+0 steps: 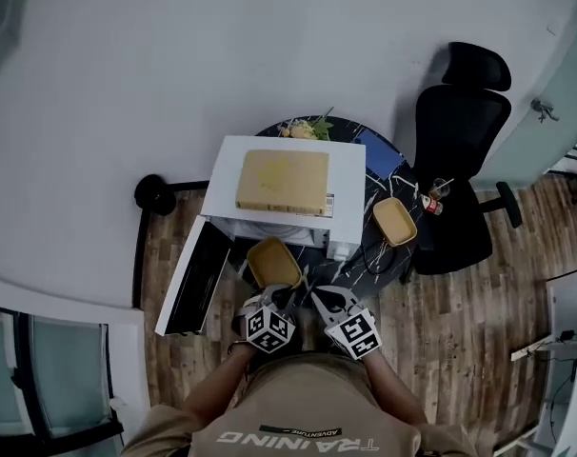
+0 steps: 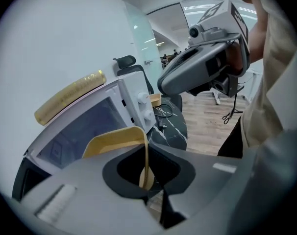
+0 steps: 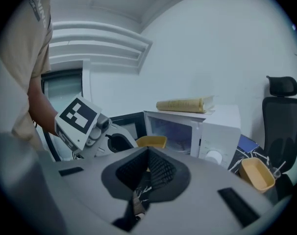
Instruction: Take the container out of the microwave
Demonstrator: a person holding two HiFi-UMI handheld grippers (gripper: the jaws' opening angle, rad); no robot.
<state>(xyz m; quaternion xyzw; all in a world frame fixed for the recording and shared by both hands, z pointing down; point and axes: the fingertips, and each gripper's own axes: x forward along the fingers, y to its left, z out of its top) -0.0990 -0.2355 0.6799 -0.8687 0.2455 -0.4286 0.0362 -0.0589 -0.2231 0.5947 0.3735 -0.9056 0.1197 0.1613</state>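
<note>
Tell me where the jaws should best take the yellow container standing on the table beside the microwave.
The yellow container: probably take its near rim wall from above, one jaw inside and one outside. It stands upright with open top, seemingly too wide to span.

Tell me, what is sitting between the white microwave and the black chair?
A second yellow container sits there, on the dark round table between the microwave and the chair. The head view shows it most clearly.
</note>
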